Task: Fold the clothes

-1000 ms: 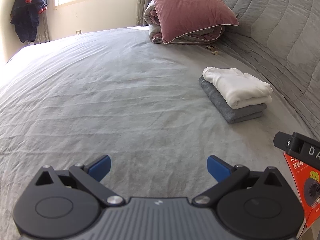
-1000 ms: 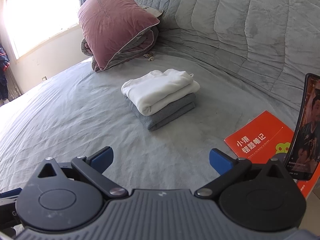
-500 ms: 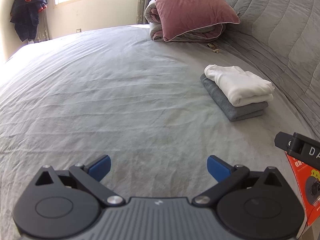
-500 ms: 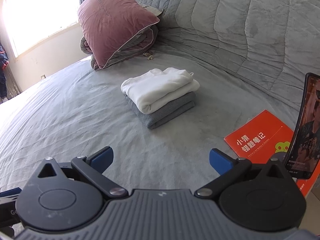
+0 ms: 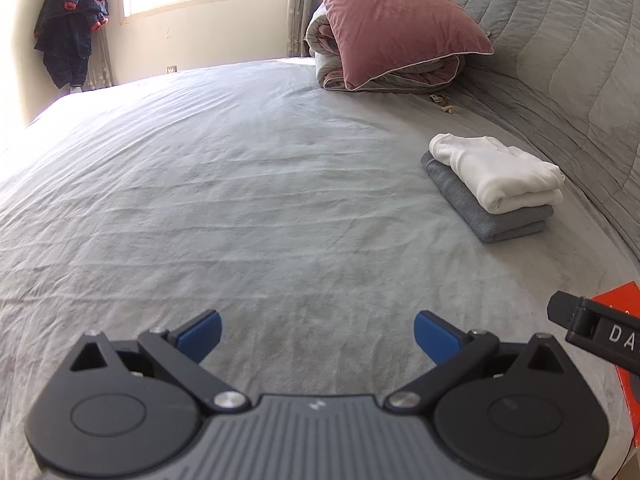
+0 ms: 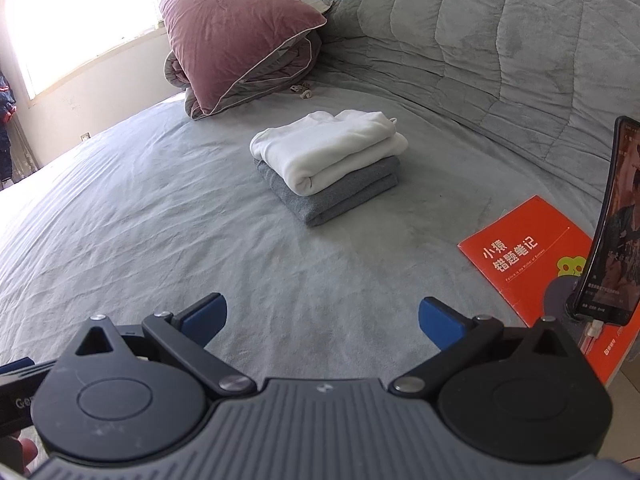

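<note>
A folded white garment point(image 5: 500, 172) lies on top of a folded grey garment point(image 5: 476, 208) on the grey bed sheet point(image 5: 248, 200), near the quilted headboard. The same stack shows in the right wrist view, white point(image 6: 328, 148) over grey point(image 6: 340, 196). My left gripper point(image 5: 318, 334) is open and empty, low over the sheet, well short and left of the stack. My right gripper point(image 6: 322, 318) is open and empty, in front of the stack and apart from it.
A maroon pillow point(image 5: 392, 16) rests on a rolled quilt at the head of the bed. An orange booklet point(image 6: 524, 256) and a propped phone point(image 6: 616, 232) sit at the bed's right edge. A dark jacket point(image 5: 70, 20) hangs by the window.
Both grippers have drawn back slightly from the stack; the clothes sit a little farther off. Both jaws stay open and the stack has not moved.
</note>
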The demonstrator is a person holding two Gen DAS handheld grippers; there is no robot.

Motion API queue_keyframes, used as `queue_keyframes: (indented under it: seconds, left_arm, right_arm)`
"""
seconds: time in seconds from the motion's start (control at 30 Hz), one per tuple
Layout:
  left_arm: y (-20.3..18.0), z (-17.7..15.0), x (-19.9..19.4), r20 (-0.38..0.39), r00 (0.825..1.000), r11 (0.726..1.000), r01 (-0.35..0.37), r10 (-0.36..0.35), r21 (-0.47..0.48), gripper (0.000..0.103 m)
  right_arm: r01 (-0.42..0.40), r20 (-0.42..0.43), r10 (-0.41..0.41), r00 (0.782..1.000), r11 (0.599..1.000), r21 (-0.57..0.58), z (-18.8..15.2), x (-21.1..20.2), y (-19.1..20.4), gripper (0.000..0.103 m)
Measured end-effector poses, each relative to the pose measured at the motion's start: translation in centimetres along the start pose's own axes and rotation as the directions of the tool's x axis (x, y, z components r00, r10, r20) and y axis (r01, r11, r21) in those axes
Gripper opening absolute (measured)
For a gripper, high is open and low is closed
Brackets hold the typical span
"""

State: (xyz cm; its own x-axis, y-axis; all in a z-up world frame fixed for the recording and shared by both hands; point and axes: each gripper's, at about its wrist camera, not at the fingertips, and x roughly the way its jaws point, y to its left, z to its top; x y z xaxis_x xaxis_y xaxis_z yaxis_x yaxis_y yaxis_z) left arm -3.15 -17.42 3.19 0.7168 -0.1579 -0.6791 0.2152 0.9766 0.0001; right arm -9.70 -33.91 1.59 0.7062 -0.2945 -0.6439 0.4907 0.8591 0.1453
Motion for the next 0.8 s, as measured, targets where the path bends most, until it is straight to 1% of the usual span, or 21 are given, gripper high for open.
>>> queue_keyframes:
  seconds: [0.1,0.2,0.27,0.37,0.53,0.67,0.73,0.8]
  left_arm:
    - [0.5,-0.3,-0.8,0.032,0.999,1.000,-0.011,0.011,0.007,0.102]
    - [1.0,-0.6,-1.7,0.056,0.998,1.000,-0.015,0.014,0.008,0.102]
    - [1.1,-0.9,-2.4,0.077,0.997,0.999,-0.028,0.026,0.028,0.102]
    - [1.5,-1.1,-3.5,0.103,0.994,0.997,-0.048,0.042,0.052,0.102]
    - [2.9,-1.6,-5.0,0.088,0.995,0.997,-0.055,0.050,0.059,0.102]
    - [4.3,-2.4,-5.7,0.065,0.996,0.995,-0.065,0.060,0.071,0.102]
    - [5.3,-2.7,-6.2,0.063,0.996,0.996,-0.068,0.064,0.059,0.102]
    - [6.4,-3.0,-6.7,0.068,0.994,0.995,-0.089,0.086,0.048,0.102]
  right_arm:
    - [-0.006,0.020,0.006,1.000,1.000,-0.023,-0.6,-0.8,0.6,0.103]
    - [-0.014,0.051,0.015,0.999,1.000,-0.016,-1.1,-1.7,1.0,0.103]
    - [-0.023,0.055,0.025,0.998,0.999,-0.023,-1.4,-2.3,1.5,0.103]
    - [-0.013,0.092,0.017,0.996,0.999,-0.040,-1.7,-3.6,2.3,0.103]
    - [-0.035,0.118,0.042,0.992,0.998,-0.057,-2.2,-5.7,3.3,0.103]
    - [-0.055,0.137,0.070,0.988,0.992,-0.111,-2.9,-7.3,4.4,0.103]
    - [-0.071,0.140,0.091,0.986,0.987,-0.141,-3.3,-8.1,5.2,0.103]
    - [-0.084,0.145,0.111,0.983,0.981,-0.176,-3.7,-8.7,6.0,0.103]
